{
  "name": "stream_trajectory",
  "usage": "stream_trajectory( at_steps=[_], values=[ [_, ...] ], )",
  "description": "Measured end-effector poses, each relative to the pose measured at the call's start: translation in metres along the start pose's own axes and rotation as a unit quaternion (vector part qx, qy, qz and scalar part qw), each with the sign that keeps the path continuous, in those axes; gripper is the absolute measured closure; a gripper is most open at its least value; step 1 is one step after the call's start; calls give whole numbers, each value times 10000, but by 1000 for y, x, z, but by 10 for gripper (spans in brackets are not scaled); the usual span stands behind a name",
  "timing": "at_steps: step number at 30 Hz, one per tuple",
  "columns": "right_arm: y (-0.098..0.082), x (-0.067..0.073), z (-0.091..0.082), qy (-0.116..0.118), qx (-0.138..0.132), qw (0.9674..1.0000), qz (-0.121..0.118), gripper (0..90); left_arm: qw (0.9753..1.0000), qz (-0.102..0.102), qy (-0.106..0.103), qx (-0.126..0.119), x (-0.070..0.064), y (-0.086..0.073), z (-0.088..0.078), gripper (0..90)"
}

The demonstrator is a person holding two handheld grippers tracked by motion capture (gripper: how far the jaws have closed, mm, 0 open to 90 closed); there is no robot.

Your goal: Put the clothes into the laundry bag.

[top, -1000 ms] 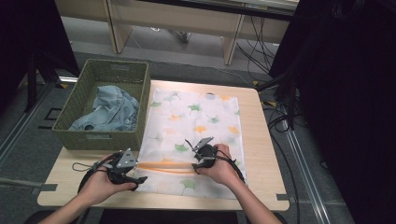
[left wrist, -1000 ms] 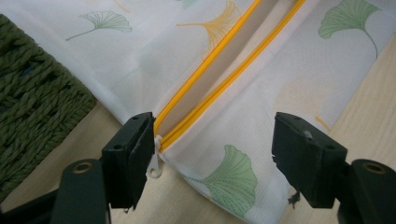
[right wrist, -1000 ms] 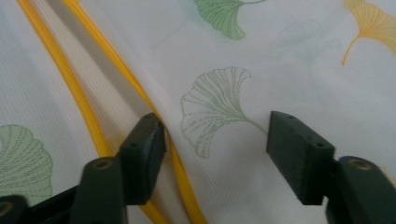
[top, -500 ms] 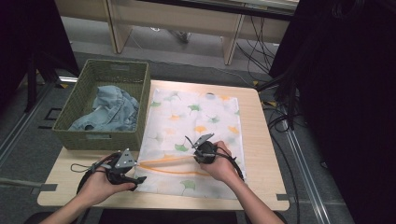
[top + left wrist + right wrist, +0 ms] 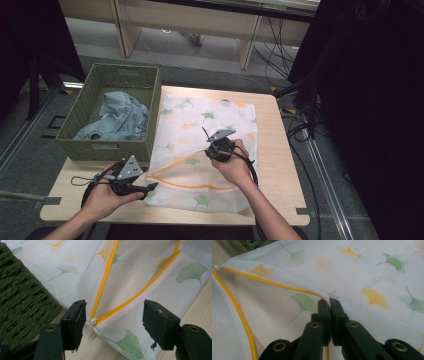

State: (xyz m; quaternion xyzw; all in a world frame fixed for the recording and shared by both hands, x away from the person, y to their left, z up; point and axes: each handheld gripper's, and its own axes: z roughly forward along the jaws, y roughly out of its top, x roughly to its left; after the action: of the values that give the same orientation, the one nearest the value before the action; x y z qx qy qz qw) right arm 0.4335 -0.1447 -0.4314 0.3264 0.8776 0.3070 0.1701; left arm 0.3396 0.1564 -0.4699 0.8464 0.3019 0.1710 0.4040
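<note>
Laundry bag [image 5: 200, 150], white mesh with ginkgo-leaf print, lies flat at the centre of the surface [image 5: 280, 165], its left edge against the green woven basket [image 5: 85, 135]. The basket holds a crumpled denim garment [image 5: 120, 117].

Yellow zipper [image 5: 190, 172] stands open in a wide V across the lower half of the bag; the point of the V is at the lower left, beside the left tool.

Right tool [image 5: 218, 145]: pressed tight together on the upper yellow zipper edge, lifting it slightly off the lower layer. The right gripper view shows the mesh [image 5: 287, 302] tented up to the black tips.

Left tool [image 5: 150, 187]: spread wide, gripping nothing. In the left gripper view the white zipper pull [image 5: 91, 323] sits between the two jaws, close to the left one, at the spot where the two yellow tapes meet.

Step in hand, as judged: opening the bag's mouth so the garment can go in.

Notes on doing it well:
- The right tool should keep only the top layer. If both layers are pinched, the mouth will not open.
- Lift up and away from the V's point, gently; the mesh is thin and may tear or slip.
- The left tool would do best closing on the lower tape or fabric near the pull, pinning that end to the surface.
- Keep the bag's edge near the basket, so the transfer is short.
</note>
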Motion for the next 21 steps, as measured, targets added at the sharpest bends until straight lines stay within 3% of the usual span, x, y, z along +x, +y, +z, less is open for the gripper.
stream_trajectory(
  at_steps=[1,2,3,5,7,8,10,11,14,18,19,21],
  values=[
    [1,2,-2,-22,6,9997,226,893,10000,0,-3,-29,0,0,0,351],
    [3,-2,-1,-11,-118,9999,-24,894,10000,12,-20,-40,0,1,-1,351],
    [6,0,-4,-44,-153,9995,262,894,9999,13,-6,-100,0,1,-1,351],
    [8,-2,-4,-28,-235,9996,139,894,9999,0,-16,-108,0,1,-1,351],
    [13,-1,-8,-75,-312,9988,372,894,9999,11,-6,-134,0,1,-2,350],
    [15,-4,-8,-69,-411,9989,206,894,9998,-15,-13,-181,0,1,-2,351],
    [16,-5,-9,-63,-469,9987,166,894,9998,-16,-8,-194,0,1,-2,350],
    [17,-2,-11,-97,-477,9980,402,894,9998,9,-15,-192,0,2,-3,350],
    [19,1,-14,-236,-777,9958,430,895,9997,-13,-18,-247,0,2,-3,350],
    [20,1,-13,-257,-954,9941,443,895,9997,24,-30,-244,0,3,-4,350],
    [20,0,-13,-248,-992,9941,354,895,9996,16,-35,-266,0,3,-4,350],
    [21,3,-15,-290,-1063,9926,516,896,9996,10,-26,-289,-1,3,-4,349]
  ],
)
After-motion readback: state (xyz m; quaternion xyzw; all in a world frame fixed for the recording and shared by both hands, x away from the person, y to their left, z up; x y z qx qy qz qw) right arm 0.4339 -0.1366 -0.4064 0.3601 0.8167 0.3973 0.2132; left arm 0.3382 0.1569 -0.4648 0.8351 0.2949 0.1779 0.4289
